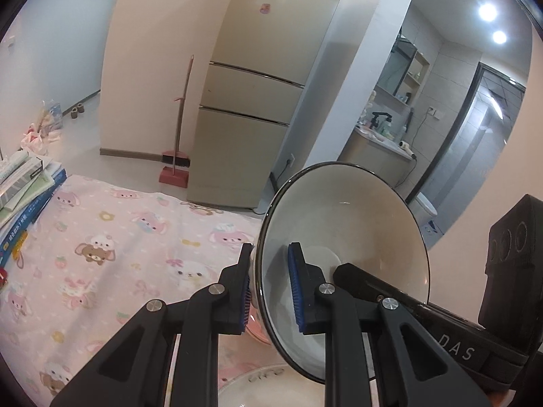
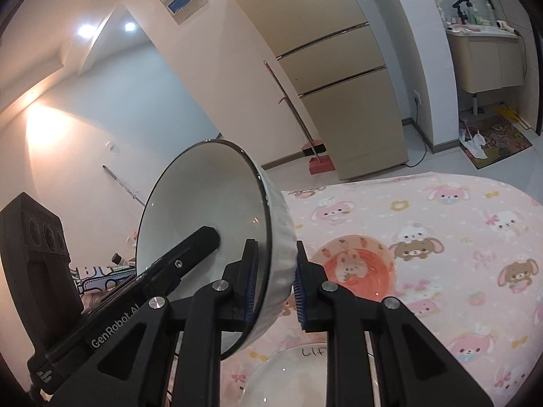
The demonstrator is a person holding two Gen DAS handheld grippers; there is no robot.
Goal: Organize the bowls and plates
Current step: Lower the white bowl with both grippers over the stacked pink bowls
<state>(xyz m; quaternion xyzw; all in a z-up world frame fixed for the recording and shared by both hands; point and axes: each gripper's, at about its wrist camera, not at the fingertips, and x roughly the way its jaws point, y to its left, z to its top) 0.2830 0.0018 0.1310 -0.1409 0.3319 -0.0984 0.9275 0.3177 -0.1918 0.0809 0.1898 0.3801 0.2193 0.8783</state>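
While both grippers clamp it, the white bowl point(image 1: 342, 254) hangs tilted above the pink tablecloth point(image 1: 101, 254) — left gripper point(image 1: 269, 288) and right gripper point(image 2: 273, 288) each nearly closed on opposite rim walls. Glazed ceramic: rigid, slick, breakable, probably weighty. Rim grips look sound. A pink bowl point(image 2: 356, 268) and a pale plate point(image 2: 292, 380) lie below.

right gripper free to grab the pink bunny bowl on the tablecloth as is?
Probably not. The right gripper is clamped on the white bowl's rim, shared with the left gripper. The pink bunny bowl lies unobstructed beyond it.
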